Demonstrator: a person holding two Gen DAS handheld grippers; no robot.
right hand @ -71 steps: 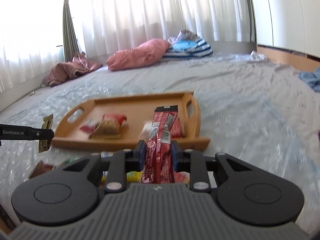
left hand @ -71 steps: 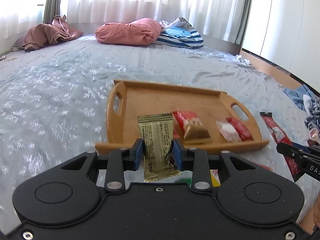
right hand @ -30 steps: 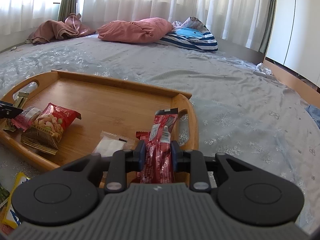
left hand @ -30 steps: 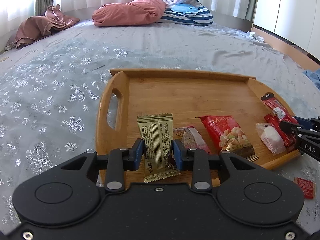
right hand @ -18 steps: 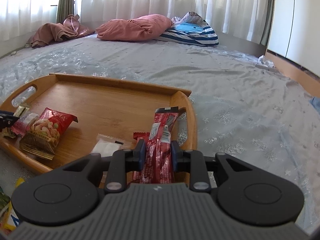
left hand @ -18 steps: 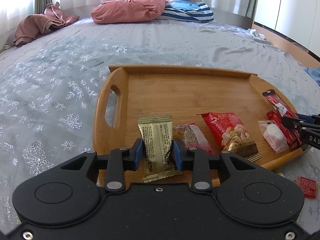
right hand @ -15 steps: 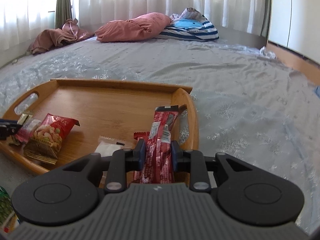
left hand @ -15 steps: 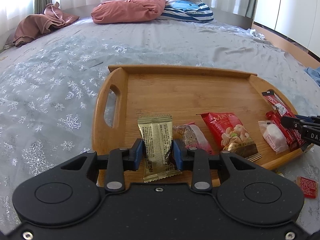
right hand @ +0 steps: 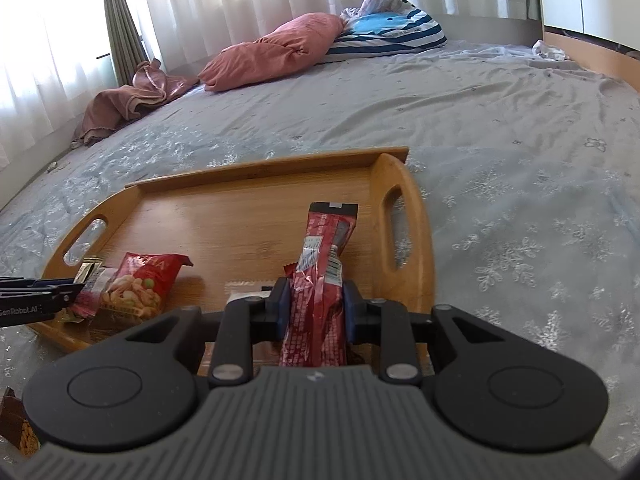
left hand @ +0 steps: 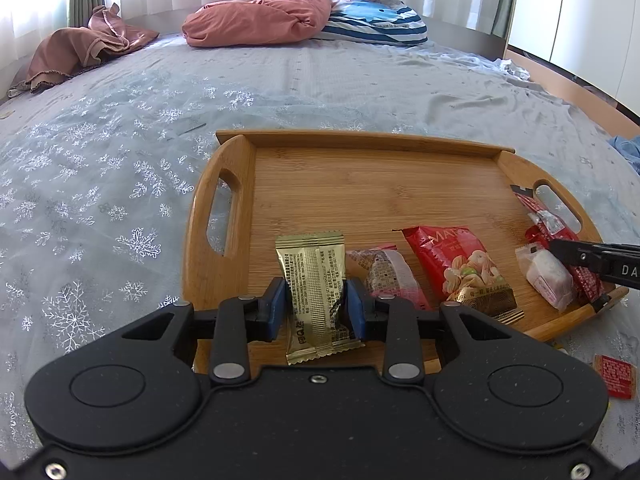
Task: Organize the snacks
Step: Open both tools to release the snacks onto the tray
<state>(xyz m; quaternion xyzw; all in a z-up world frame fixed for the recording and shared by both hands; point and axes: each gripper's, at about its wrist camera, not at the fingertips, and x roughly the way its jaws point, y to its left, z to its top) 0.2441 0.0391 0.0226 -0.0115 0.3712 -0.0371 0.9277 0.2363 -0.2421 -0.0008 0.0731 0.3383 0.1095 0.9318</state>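
Note:
A wooden tray (left hand: pixel 360 184) with two handle slots lies on the bed. My left gripper (left hand: pixel 316 304) is shut on a gold snack packet (left hand: pixel 314 288), held over the tray's near left corner. My right gripper (right hand: pixel 314 304) is shut on a long red snack bar (right hand: pixel 320 276), held over the tray's (right hand: pixel 248 216) right end by its handle. On the tray lie a red nut packet (left hand: pixel 456 268), a pink-and-clear packet (left hand: pixel 384 276) and a clear packet with a white sweet (left hand: pixel 546 272).
A small red packet (left hand: pixel 614 376) lies on the grey snowflake bedspread (left hand: pixel 100 200) to the right of the tray. A dark snack packet (right hand: pixel 16 428) lies at the lower left of the right wrist view. Pink and striped pillows (left hand: pixel 260 16) sit far back.
Both grippers have come in from the tray's near edge to over the tray, each keeping its packet. In the last half second the right gripper turned slightly left.

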